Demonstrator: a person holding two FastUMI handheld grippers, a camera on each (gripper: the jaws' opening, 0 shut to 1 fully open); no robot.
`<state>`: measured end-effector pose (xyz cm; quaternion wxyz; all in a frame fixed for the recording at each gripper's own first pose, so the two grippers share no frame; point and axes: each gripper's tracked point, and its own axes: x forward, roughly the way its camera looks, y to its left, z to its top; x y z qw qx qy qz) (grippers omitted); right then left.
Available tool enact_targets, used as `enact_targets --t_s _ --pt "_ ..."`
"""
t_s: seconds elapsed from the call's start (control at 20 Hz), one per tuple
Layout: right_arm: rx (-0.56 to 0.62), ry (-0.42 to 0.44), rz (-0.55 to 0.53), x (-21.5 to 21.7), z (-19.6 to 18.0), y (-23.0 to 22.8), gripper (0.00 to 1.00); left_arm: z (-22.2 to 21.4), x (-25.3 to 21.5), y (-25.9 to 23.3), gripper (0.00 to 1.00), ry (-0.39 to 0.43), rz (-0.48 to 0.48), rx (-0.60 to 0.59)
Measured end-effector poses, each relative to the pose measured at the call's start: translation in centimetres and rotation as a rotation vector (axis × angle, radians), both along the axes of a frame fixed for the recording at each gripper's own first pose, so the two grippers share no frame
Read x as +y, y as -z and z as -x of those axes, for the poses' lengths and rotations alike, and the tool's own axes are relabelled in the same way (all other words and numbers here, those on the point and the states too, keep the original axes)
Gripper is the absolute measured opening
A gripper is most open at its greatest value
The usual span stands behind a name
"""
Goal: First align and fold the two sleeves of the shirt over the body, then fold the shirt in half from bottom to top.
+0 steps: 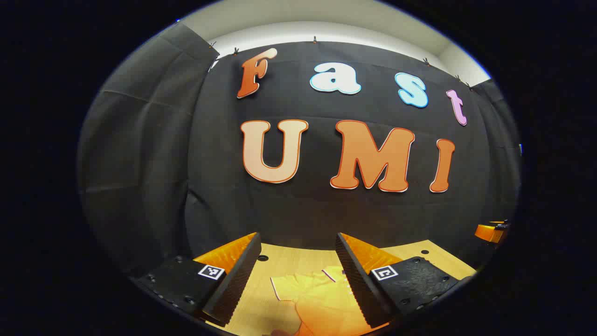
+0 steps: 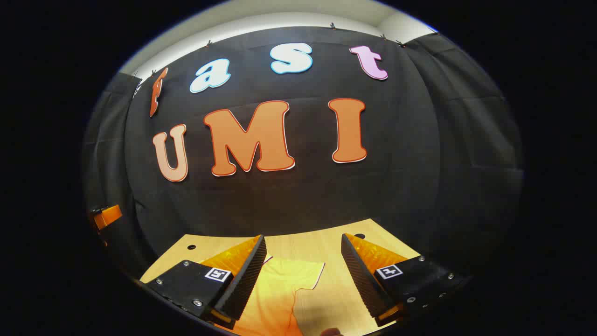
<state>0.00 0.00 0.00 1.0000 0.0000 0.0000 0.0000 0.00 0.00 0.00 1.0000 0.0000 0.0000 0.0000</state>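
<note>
In the left gripper view, the left gripper point(image 1: 298, 275) hangs above the tabletop point(image 1: 289, 256) with its fingers point(image 1: 238, 275) spread wide and nothing between them. The yellow shirt point(image 1: 322, 298) lies flat on the wood below and ahead, showing through the gap and running under the right-hand finger; one short sleeve point(image 1: 284, 287) with a dark-trimmed hem reaches out toward the left of the gap. Far off at the right edge, part of the other gripper point(image 1: 489, 231) shows.

In the right gripper view, the right gripper point(image 2: 303, 275) also stands wide apart and holds nothing. The shirt point(image 2: 270, 298) sits toward the left-hand finger, and its other sleeve point(image 2: 303, 275) juts out into the middle of the gap, hem facing the far side. The body appears to run back toward the person, so each sleeve lies nearest its own gripper, and both sleeves look unfolded.

The tabletop point(image 2: 326, 247) is pale wood with small round holes near its far edge, backed by black cloth walls.
</note>
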Motion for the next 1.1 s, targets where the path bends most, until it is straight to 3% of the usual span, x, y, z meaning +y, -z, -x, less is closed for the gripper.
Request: enact_targets --t_s 0.25,0.65,1.1 --pt "0.004 -0.010 -0.042 -0.2 0.0 -0.1 0.97 -0.3 -1.5 0.5 0.98 0.018 -0.017 0.010" --pt "0.026 -0.026 -0.013 0.0 -0.6 0.9 0.98 -0.2 -1.0 1.0 0.98 -0.015 -0.035 0.027" --pt "0.141 -0.026 0.011 0.2 -3.2 3.4 0.98 -0.8 0.3 2.2 0.98 -0.052 -0.038 0.049"
